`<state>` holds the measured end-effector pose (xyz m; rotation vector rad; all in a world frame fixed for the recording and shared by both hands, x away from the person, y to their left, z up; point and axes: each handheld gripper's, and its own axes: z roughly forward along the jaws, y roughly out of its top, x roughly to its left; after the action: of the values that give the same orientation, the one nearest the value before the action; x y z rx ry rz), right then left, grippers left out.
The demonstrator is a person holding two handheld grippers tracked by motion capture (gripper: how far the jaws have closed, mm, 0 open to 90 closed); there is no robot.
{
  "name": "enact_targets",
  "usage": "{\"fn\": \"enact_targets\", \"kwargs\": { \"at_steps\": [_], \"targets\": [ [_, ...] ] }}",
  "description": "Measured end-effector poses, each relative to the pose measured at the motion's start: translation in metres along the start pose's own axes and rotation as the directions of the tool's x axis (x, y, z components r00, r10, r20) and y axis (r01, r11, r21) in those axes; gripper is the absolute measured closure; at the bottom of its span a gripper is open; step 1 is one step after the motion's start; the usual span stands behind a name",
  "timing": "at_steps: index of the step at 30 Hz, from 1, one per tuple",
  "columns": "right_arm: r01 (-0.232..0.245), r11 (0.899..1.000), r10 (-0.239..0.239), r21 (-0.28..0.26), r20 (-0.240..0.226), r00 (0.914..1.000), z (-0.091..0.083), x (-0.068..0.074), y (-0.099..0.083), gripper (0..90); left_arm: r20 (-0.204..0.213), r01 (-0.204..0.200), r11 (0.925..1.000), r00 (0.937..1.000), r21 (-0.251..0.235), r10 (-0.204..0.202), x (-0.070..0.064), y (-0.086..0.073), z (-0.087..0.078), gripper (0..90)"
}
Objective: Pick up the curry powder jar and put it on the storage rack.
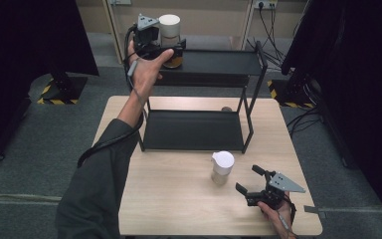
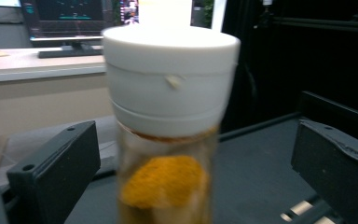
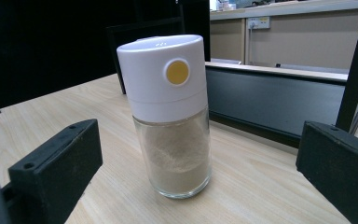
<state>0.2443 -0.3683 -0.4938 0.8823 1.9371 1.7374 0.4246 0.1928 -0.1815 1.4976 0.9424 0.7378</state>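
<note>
L arm: stretched fwd over the light wooden table (image 1: 179, 199), left gripper (image 1: 165, 50) raised at top tier of black two-tier metal rack (image 1: 219, 62).
R hand: low at table's near-right edge, right gripper (image 1: 251, 181) aimed at 2nd jar.
Jar 1: clear glass shaker w/ white cap, orange powder (image 2: 165, 184), standing on top tier.
Jar 2: glass shaker w/ white cap, yellow dot, beige powder (image 3: 172, 140), upright on table in front of rack.
L jaws: wide apart, either side of jar 1, not touching.
R jaws: wide apart, jar 2 ahead, no contact.
</note>
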Motion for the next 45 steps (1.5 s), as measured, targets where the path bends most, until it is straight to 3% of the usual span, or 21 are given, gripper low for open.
{"fn": "enact_targets", "kwargs": {
  "at_steps": [6,11,22,34,45],
  "targets": [
    [0.000,1.000,0.000,0.001,0.001,1.0000,0.000,0.000,0.000,0.6,0.026,-0.019,0.9998,0.9995,0.000,0.019,-0.004,-0.006,-0.010,0.8],
    [0.000,1.000,0.000,0.003,-0.001,1.0000,0.000,0.000,0.000,0.6,0.051,0.002,1.0000,0.9987,-0.006,-0.002,-0.004,-0.013,-0.017,0.8],
    [0.001,1.000,-0.001,0.002,0.001,1.0000,0.000,0.001,0.000,0.7,0.105,-0.013,0.9996,0.9943,-0.026,0.016,-0.009,-0.033,-0.039,1.1],
    [0.002,1.000,-0.002,0.002,0.002,1.0000,0.000,0.001,0.000,0.7,0.181,-0.019,0.9986,0.9831,-0.049,0.028,-0.014,-0.063,-0.064,1.5],
    [0.001,1.000,-0.001,0.001,0.002,1.0000,0.000,0.001,0.000,0.6,0.248,-0.025,0.9982,0.9679,-0.055,0.038,-0.021,-0.087,-0.079,1.5]
  ]
}}
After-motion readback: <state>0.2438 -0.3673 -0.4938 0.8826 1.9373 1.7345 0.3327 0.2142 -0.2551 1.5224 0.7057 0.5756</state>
